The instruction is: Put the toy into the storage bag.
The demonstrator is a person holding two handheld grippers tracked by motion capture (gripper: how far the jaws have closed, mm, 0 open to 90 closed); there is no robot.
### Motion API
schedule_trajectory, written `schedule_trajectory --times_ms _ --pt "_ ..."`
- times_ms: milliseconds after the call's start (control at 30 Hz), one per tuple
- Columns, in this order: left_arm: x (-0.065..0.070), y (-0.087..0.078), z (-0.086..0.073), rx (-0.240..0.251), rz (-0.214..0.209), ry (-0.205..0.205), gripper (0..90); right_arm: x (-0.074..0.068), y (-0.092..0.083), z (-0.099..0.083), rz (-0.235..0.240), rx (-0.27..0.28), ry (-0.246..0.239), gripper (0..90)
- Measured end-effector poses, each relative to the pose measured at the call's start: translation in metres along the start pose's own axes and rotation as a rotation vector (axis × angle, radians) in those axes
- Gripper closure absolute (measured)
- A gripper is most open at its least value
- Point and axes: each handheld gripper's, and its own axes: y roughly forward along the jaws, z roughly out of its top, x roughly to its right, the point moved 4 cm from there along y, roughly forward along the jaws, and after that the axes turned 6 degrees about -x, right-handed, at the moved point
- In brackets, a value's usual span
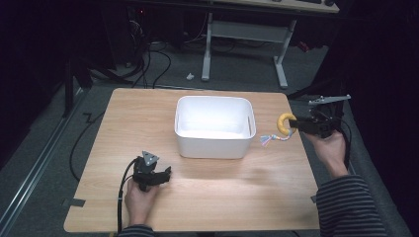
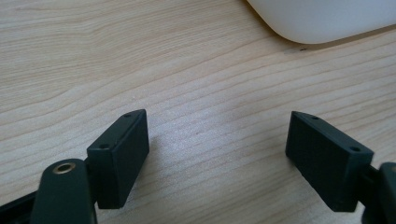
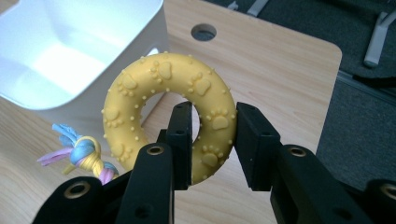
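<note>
Right gripper (image 1: 296,122) at 3 o'clock off the table's (image 1: 207,192) right edge, clamped on a yellow rubber ring toy (image 1: 284,123); the ring rides clear of the tabletop with its braided rope tail (image 1: 272,138) trailing down toward 8 o'clock. White plastic bin (image 1: 215,127) sits mid-table, empty, just to the ring's 9 o'clock, so the lift reads as setting up a drop into it. Left gripper (image 1: 167,174) at 7 o'clock of the bin, low near the tabletop, parked out of the way. Left gripper view: left gripper (image 2: 217,154) jaws spread wide, bare wood grain between them, nothing held; bin corner (image 2: 327,18) at 1 o'clock, well apart. It looks idle, probably because a one-hand carry needs no help. Right gripper view: right gripper (image 3: 212,140) has one jaw through the ring's hole and the other outside, pinching one side of the ring (image 3: 170,84), which is a grip that stops it from rolling out. Paw-print embossing and nubs on the ring. Multicolour knotted rope (image 3: 84,154) hangs at 8 o'clock of the ring, loose. Open bin (image 3: 70,51) lies beyond at 10 o'clock, with a cable hole (image 3: 204,31) in the table at 12.
</note>
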Motion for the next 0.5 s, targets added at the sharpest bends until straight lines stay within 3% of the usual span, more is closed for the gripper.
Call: schedule_trajectory --times_ms 500 --pt "0.0 0.0 0.0 0.0 0.0 0.0 21.7 -0.01 0.0 0.016 -0.01 -0.017 -0.024 68.6"
